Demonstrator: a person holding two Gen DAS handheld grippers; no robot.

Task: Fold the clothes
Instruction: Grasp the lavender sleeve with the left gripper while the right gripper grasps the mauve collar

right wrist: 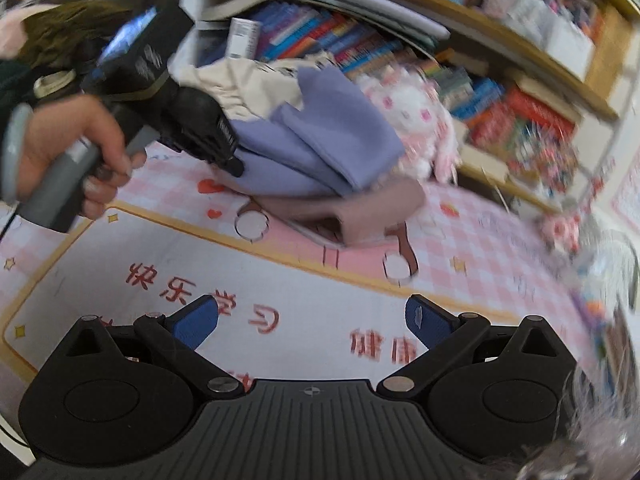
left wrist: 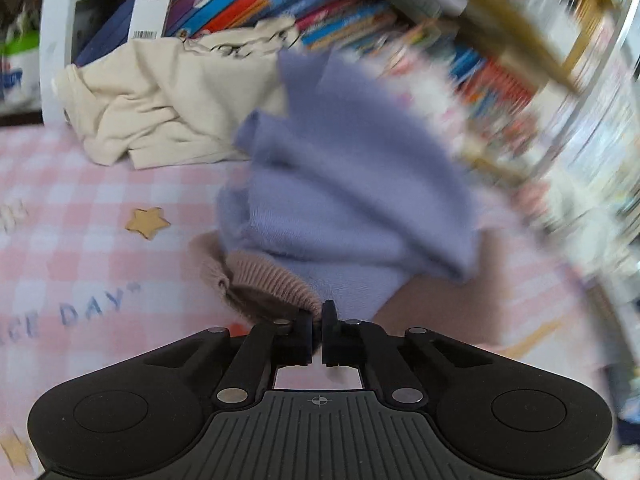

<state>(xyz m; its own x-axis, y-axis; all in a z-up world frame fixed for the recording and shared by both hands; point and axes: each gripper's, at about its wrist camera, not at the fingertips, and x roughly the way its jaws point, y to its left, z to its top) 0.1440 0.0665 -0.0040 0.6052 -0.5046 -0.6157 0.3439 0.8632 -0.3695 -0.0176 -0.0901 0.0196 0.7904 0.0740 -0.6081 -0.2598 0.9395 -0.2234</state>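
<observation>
A soft lavender-blue fleece garment (left wrist: pixel 344 184) sits bunched in loose folds on a pink-and-white checked mat (left wrist: pixel 80 184). Under it lies a dusty-pink knitted piece with a ribbed edge (left wrist: pixel 272 284). The left gripper (left wrist: pixel 317 334) is clenched, its black fingers pinched together on the fabric right where the ribbed pink edge meets the lavender cloth. From the right wrist view, a hand (right wrist: pixel 76 152) holds that gripper's grey handle, tilting it down into the near side of the pile. That hold likely serves to lift or drag a layer, though which garment is truly caught cannot be told.

The right gripper (right wrist: pixel 312 322) is released, its blue-padded fingers (right wrist: pixel 196 320) spread wide over a white panel of the mat printed with red characters (right wrist: pixel 200 280), well short of the clothes, seemingly kept free to take another edge.

Behind the pile, a crumpled cream cotton garment (left wrist: pixel 160 100) leans against a low shelf of colourful books (left wrist: pixel 280 4), probably set aside there. A white-and-pink plush rabbit (right wrist: pixel 412 120) sits just beside the lavender cloth. The lavender garment is not lying flat or neatly squared.
</observation>
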